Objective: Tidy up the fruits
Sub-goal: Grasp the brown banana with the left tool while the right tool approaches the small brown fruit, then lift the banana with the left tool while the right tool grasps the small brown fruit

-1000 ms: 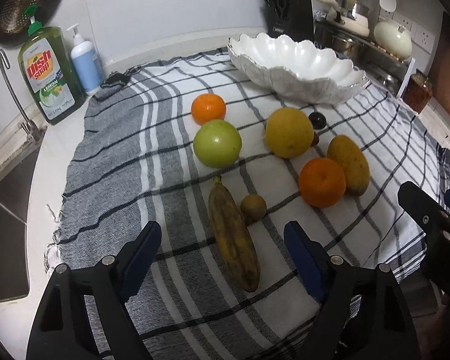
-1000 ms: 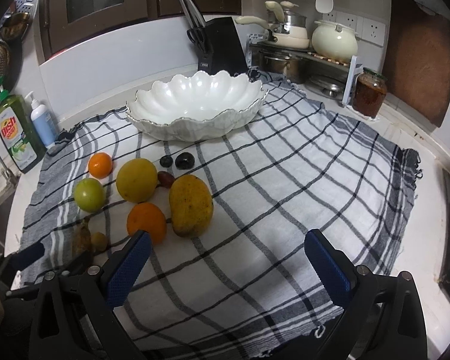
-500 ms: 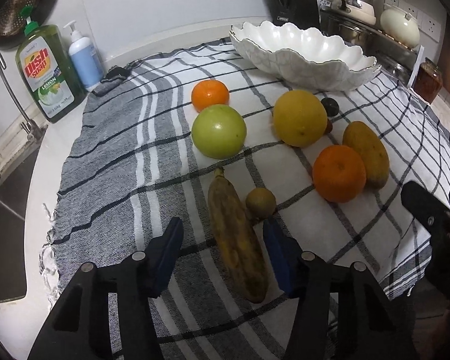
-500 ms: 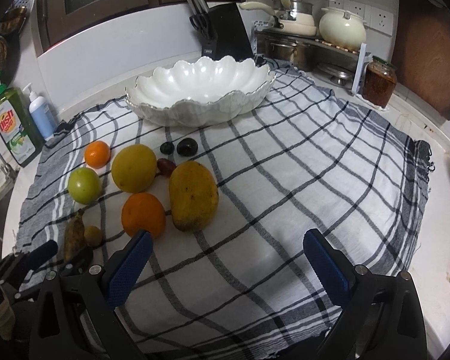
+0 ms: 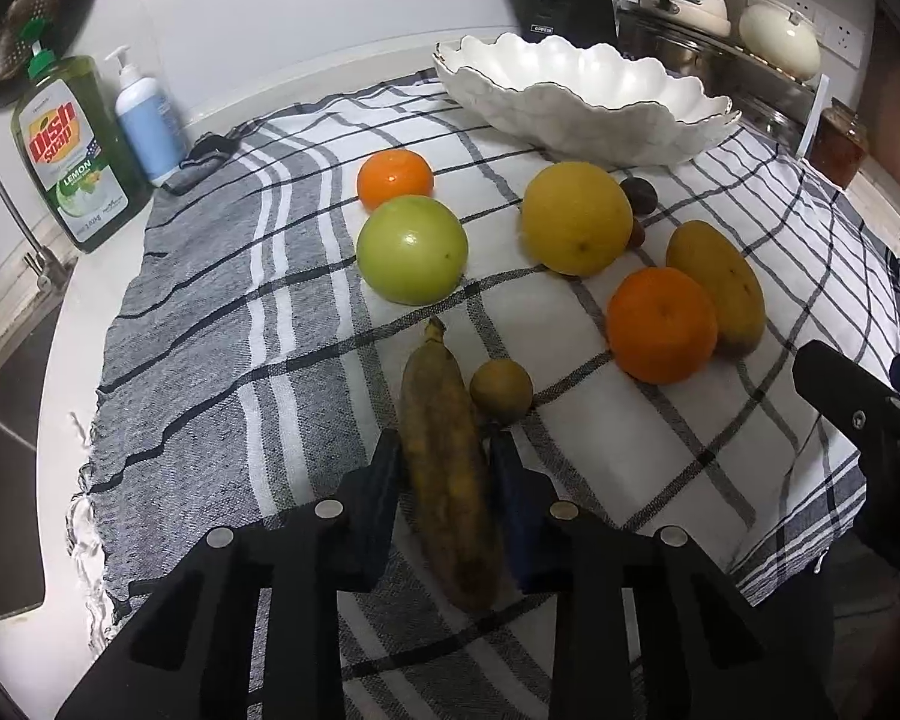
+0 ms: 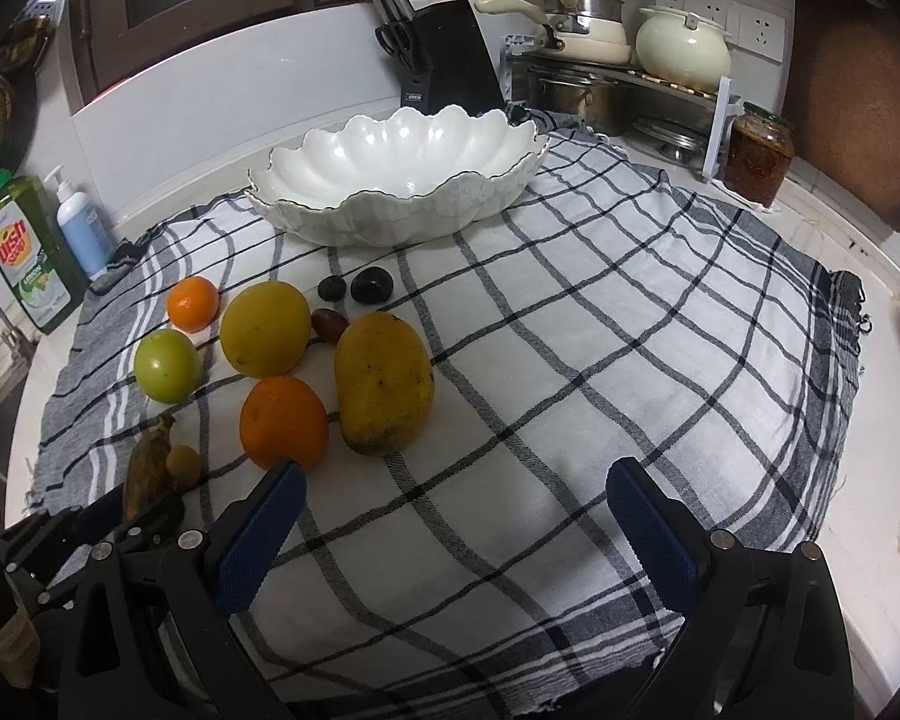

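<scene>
A brown-spotted banana (image 5: 447, 468) lies on the checked cloth (image 5: 222, 360), and my left gripper (image 5: 446, 480) is shut on its middle. A small brown fruit (image 5: 501, 389) touches the banana's right side. Beyond lie a green apple (image 5: 412, 248), a small orange (image 5: 395, 177), a big yellow citrus (image 5: 576, 216), an orange (image 5: 662, 324), a mango (image 5: 717, 285) and dark plums (image 6: 372, 285). The white scalloped bowl (image 6: 402, 177) stands empty at the back. My right gripper (image 6: 450, 510) is open and empty above the cloth, near the orange (image 6: 283, 422) and the mango (image 6: 384, 381).
Green dish soap (image 5: 69, 150) and a blue pump bottle (image 5: 147, 120) stand at the back left by the sink (image 5: 0, 420). A knife block (image 6: 450, 66), pots (image 6: 576, 30) and a jar (image 6: 757, 156) line the back right.
My left gripper moved forward over the banana and its fingers closed from wide open onto the fruit. The right gripper stayed open and shifted only slightly.
</scene>
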A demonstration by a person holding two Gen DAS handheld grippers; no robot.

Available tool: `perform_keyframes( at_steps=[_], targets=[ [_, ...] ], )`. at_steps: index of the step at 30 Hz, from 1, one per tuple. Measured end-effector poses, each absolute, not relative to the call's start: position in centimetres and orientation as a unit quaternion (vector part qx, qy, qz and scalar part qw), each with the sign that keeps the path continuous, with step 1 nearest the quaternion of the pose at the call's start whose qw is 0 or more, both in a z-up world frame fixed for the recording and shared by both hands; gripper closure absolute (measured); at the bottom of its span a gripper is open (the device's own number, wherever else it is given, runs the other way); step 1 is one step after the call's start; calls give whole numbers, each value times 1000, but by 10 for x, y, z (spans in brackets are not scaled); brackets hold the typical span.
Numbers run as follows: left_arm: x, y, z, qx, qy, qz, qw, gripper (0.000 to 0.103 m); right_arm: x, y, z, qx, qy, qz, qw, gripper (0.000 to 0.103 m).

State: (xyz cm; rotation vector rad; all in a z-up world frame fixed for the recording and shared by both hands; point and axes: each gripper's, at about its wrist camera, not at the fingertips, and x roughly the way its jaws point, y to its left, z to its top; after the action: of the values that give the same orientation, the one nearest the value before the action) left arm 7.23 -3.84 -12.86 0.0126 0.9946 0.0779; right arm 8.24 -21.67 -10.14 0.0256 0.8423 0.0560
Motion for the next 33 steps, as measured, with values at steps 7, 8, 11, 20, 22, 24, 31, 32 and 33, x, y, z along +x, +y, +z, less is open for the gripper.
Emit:
perform_keyframes(
  at_steps=[7, 8, 11, 20, 22, 24, 31, 32, 33],
  targets=[
    [66, -29, -120, -1, 468, 34, 883, 75, 77, -206, -94, 7, 401, 37, 916, 1],
    [64, -26, -118, -2, 466, 34, 884, 75, 77, -203, -93, 7, 400, 40, 916, 1],
    [61, -18, -114, -6, 462, 33, 886, 75, 77, -194, -90, 5, 397, 49, 917, 1],
    [54, 16, -103, -24, 444, 39, 895, 75, 75, -158, -86, -11, 394, 81, 915, 1],
    [52, 24, -102, -27, 440, 43, 896, 75, 75, -150, -86, -14, 394, 90, 914, 1],
    [52, 30, -101, -29, 438, 48, 897, 75, 75, -140, -87, -22, 396, 102, 912, 1],
    [51, 52, -100, -39, 431, 65, 899, 75, 81, -111, -95, -38, 411, 140, 900, 21],
    [52, 56, -100, -40, 430, 68, 900, 75, 83, -108, -98, -41, 415, 145, 897, 23],
    [52, 58, -100, -42, 429, 70, 900, 75, 84, -105, -100, -41, 419, 150, 894, 25]
  ],
)
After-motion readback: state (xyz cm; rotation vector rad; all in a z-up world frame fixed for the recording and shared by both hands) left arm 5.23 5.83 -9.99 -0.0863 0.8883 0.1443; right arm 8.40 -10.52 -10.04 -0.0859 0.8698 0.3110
